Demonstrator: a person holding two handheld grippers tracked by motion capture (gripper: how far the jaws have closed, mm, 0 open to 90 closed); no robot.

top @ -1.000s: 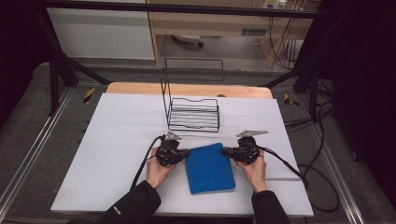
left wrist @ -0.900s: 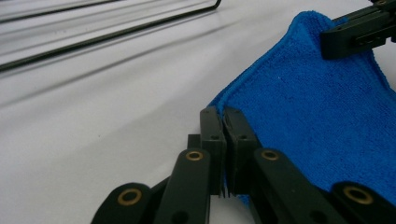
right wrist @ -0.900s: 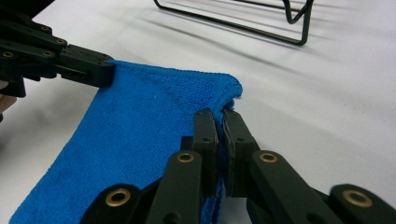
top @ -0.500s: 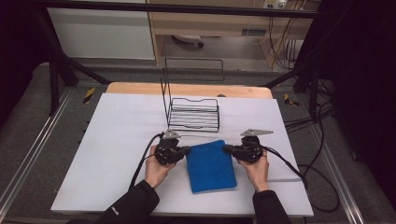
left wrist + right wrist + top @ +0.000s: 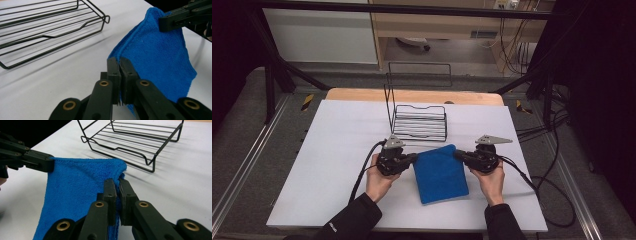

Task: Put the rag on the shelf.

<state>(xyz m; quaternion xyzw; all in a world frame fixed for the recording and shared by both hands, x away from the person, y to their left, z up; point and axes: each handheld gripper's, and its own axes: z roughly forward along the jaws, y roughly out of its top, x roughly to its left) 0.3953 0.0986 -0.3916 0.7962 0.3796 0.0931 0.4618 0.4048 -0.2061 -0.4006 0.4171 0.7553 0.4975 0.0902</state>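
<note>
Pinching the two far corners of a folded blue microfibre cloth (image 5: 440,172), both tongs are pressed together on its fabric: the left tongs (image 5: 414,158) grip the far left corner and the right tongs (image 5: 457,153) grip the far right corner. In the left gripper view, the left tongs (image 5: 119,72) have their jaws shut flat against each other with the cloth (image 5: 160,57) edge caught between them, and the right tongs (image 5: 163,22) are seen clamped on the opposite upper corner. In the right gripper view, the right tongs (image 5: 117,192) are likewise shut on the cloth (image 5: 80,192) corner, with the left tongs (image 5: 48,165) holding the other corner. The gripped far edge is raised off the white counter (image 5: 327,150) and drawn taut between the tongs, while the near edge lies on the counter toward the person. A black wire rack (image 5: 419,122) stands on the counter just beyond the cloth, apart from it. Each hand (image 5: 379,182) grips its tool from the near side.
</note>
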